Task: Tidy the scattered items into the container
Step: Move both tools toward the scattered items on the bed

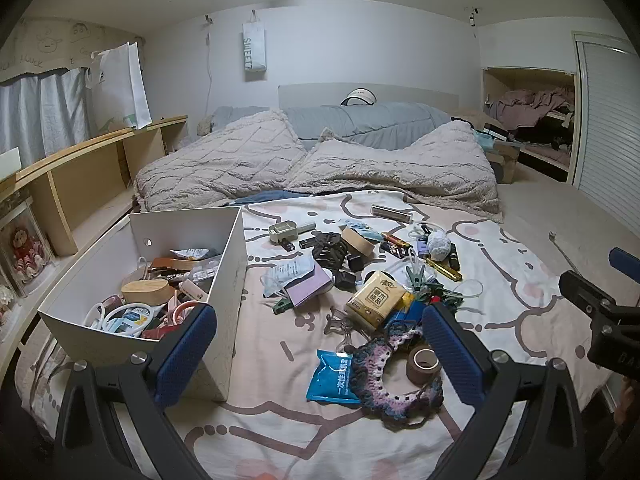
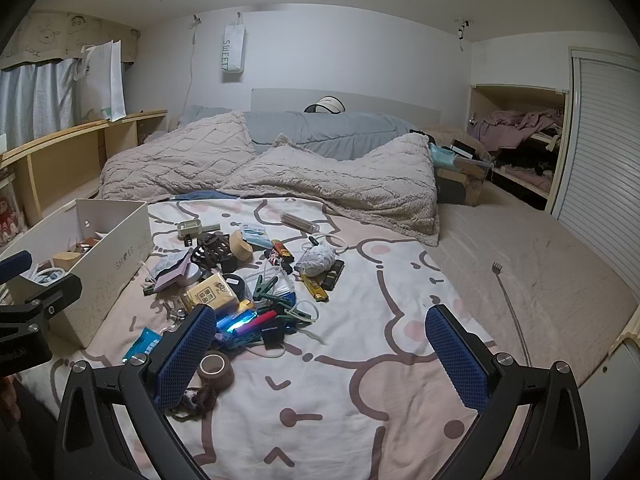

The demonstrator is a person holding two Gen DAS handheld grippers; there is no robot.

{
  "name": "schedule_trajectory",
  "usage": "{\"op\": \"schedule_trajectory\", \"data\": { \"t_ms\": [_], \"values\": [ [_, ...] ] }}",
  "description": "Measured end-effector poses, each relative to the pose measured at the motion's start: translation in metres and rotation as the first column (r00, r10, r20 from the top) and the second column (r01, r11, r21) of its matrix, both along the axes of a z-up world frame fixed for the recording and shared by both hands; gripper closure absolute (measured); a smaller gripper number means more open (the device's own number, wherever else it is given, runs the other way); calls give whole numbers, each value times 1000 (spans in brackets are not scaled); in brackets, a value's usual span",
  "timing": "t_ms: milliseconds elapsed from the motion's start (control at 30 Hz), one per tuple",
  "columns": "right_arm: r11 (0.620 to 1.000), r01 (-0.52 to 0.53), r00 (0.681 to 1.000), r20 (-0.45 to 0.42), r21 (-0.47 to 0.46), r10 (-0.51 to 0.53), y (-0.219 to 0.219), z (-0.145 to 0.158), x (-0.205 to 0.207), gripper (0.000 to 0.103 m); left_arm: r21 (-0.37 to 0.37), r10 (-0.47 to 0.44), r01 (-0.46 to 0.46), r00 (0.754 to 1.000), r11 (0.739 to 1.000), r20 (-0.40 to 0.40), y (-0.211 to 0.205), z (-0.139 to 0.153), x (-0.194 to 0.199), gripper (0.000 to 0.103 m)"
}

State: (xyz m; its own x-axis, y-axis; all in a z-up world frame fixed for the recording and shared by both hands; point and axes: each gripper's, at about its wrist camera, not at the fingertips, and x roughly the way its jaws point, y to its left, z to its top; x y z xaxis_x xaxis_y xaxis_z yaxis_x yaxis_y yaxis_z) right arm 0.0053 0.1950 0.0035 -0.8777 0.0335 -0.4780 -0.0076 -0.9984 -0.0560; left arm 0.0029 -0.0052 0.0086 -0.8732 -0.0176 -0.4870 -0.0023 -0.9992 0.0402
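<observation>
- Scattered items (image 1: 360, 276) lie in a loose heap on the bed's cartoon-print sheet (image 2: 400, 280), just right of the white container (image 1: 224, 280); none is held.
- I read my left gripper (image 1: 320, 352) with jaws spread wide and nothing between the blue pads, hovering over the near edge of the heap, pointing somewhat downward.
- Under it in the left wrist view: a crocheted piece (image 1: 396, 376), a brown tape roll (image 1: 423, 364) touching it, and a blue packet (image 1: 334, 376) beside both.
- My right gripper (image 2: 320, 356) is likewise fully apart and empty, over bare sheet to the right of the heap; its left pad stands near the tape roll (image 2: 216, 368).
- Further out in the heap: a yellow tissue pack (image 1: 376, 296), green clothes pegs (image 1: 416, 276), a purple notepad (image 1: 310, 288), a dark hair claw (image 1: 330, 250).
- Container sits open on the sheet's left side, already partly filled; a wooden oval box (image 1: 144, 290) and white rings (image 1: 116, 316) show inside.
- A metal back-scratcher (image 2: 508, 300) lies well apart on the plain cover to the right.
- Beyond, a beige blanket (image 1: 320, 168) lies rumpled across the bed.
</observation>
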Motion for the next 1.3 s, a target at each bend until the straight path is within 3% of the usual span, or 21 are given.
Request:
{"op": "schedule_trajectory", "data": {
  "t_ms": [833,1300],
  "values": [
    [1000,-6,1000,6,6,6,-7,-1,2,0,-7,-1,1,1000,1000,2,2,1,0,0],
    [1000,-15,999,51,13,15,-9,-12,-7,0,-22,-7,8,999,1000,51,7,-22,-11,0]
  ]
}}
